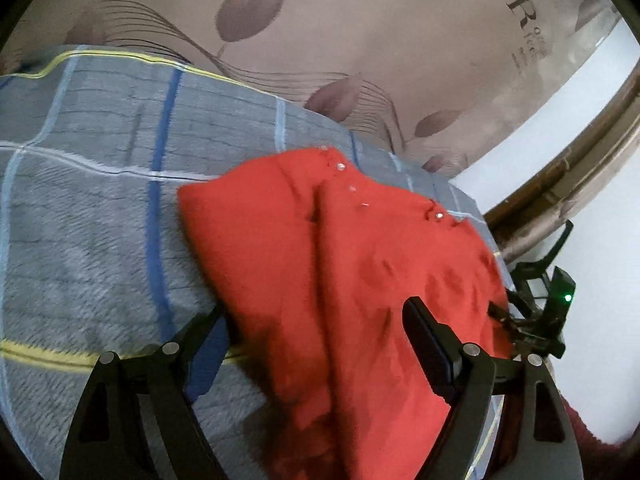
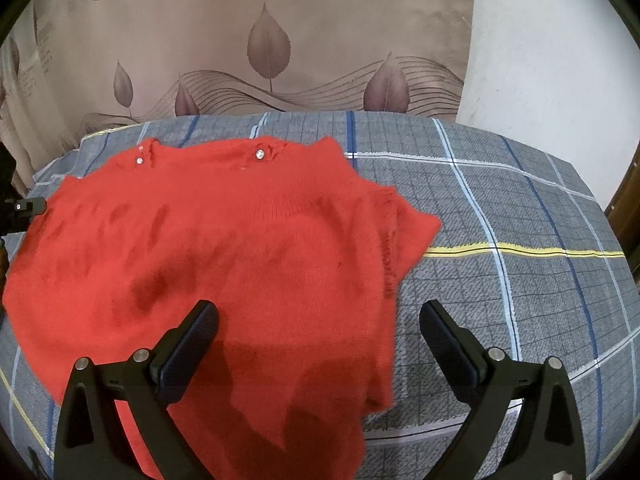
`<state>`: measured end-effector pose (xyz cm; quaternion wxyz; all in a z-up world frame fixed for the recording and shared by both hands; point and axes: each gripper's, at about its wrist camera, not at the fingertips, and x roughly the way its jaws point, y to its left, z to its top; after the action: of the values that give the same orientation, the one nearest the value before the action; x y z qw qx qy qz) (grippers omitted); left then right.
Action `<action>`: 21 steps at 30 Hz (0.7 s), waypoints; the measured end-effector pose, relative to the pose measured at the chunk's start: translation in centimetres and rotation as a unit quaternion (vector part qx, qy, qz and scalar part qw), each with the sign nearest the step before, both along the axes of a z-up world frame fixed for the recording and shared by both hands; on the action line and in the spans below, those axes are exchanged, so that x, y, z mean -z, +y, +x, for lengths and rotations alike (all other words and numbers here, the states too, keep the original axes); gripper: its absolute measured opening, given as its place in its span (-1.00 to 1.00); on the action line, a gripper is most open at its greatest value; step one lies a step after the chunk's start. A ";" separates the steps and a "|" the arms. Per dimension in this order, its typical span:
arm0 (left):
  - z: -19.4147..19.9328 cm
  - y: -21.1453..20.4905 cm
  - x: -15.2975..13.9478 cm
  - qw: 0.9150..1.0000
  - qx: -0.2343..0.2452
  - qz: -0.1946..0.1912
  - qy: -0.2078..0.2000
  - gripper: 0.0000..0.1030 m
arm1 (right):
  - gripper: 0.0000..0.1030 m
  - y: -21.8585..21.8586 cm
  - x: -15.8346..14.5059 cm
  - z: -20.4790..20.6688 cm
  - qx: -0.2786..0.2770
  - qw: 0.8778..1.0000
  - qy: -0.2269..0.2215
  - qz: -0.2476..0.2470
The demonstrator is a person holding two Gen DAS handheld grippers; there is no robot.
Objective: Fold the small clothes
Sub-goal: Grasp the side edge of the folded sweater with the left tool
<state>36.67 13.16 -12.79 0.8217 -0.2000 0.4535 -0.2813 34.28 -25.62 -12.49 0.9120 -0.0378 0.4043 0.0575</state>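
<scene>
The left tool (image 1: 316, 320) hangs open over the red knitted sweater (image 2: 224, 248), which lies spread on the grey checked blanket (image 2: 500, 240); nothing is gripped. The right tool (image 2: 320, 320) gapes over its hem. One sleeve looks tucked under, perhaps; grabbing a single layer would skew the fold.

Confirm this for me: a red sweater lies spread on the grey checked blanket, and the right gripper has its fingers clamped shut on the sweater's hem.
Not quite. The red sweater does lie spread on the grey checked blanket, but the right gripper is not clamped on the hem. The right wrist view shows its fingers standing wide apart above the cloth, gripping nothing.
</scene>
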 end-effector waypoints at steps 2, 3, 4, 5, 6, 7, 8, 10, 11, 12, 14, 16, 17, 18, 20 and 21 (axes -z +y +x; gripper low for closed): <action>0.4 -0.6 0.1 1.000 0.011 -0.005 -0.001 0.60 | 0.96 0.0 0.0 0.0 0.000 1.000 0.000 -0.001; 0.5 -0.9 0.2 1.000 0.013 0.000 -0.003 0.60 | 0.96 0.0 0.1 0.1 -0.001 1.000 0.000 0.000; 0.6 -1.2 0.1 1.000 0.015 0.006 -0.006 0.60 | 0.96 0.0 0.1 0.1 -0.001 1.000 0.001 0.000; 0.7 -1.4 0.0 1.000 0.019 0.010 -0.009 0.60 | 0.96 0.0 0.1 0.1 -0.001 1.000 0.001 0.000; 0.7 -1.7 0.0 1.000 0.023 0.017 -0.013 0.60 | 0.97 -0.1 0.1 0.1 -0.001 1.000 0.002 0.000; 0.7 -1.8 0.0 0.999 0.022 0.022 -0.016 0.49 | 0.97 0.0 0.1 0.1 -0.001 1.000 0.002 -0.001; 0.7 -1.9 0.0 0.999 0.016 0.034 -0.021 0.29 | 0.97 -0.1 0.1 0.1 -0.001 1.000 0.002 -0.001; 0.9 -2.1 0.4 0.998 0.005 0.064 -0.014 -0.55 | 0.98 -0.1 0.1 0.1 -0.001 1.000 0.002 0.000; 0.9 -1.8 0.5 0.999 -0.006 0.050 -0.007 -0.57 | 0.98 -0.1 0.1 0.1 -0.001 1.000 0.001 0.000; 0.9 -1.7 0.5 0.999 -0.016 0.049 -0.001 -0.59 | 0.98 -0.1 0.1 0.1 0.000 1.000 0.000 0.000; 0.6 -2.3 0.1 0.997 -0.027 0.068 -0.004 -0.60 | 0.98 -0.2 -0.1 -0.1 0.001 1.000 -0.008 0.005; 0.3 -2.9 -0.5 0.996 -0.031 0.081 -0.008 -0.61 | 0.98 -0.5 -0.3 -0.4 0.004 1.000 -0.017 0.015; 0.3 -3.1 -1.0 0.996 -0.032 0.083 -0.006 -0.61 | 0.98 -0.8 -0.4 -0.6 0.008 0.999 -0.024 0.022; 0.2 -3.2 -1.3 0.996 -0.035 0.084 -0.005 -0.61 | 0.98 -1.0 -0.6 -0.8 0.010 0.999 -0.031 0.029; 0.3 -3.5 -2.0 0.995 -0.041 0.091 -0.001 -0.61 | 0.98 -1.6 -1.0 -1.3 0.008 0.998 -0.047 0.051; 0.2 -3.7 -2.5 0.994 -0.044 0.102 -0.002 -0.61 | 0.98 -1.9 -1.1 -1.4 0.008 0.997 -0.051 0.058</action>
<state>36.90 9.41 -10.32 0.8501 -0.1347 0.4691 -0.1979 32.84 -27.48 -11.39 0.9325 0.0157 0.3535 0.0716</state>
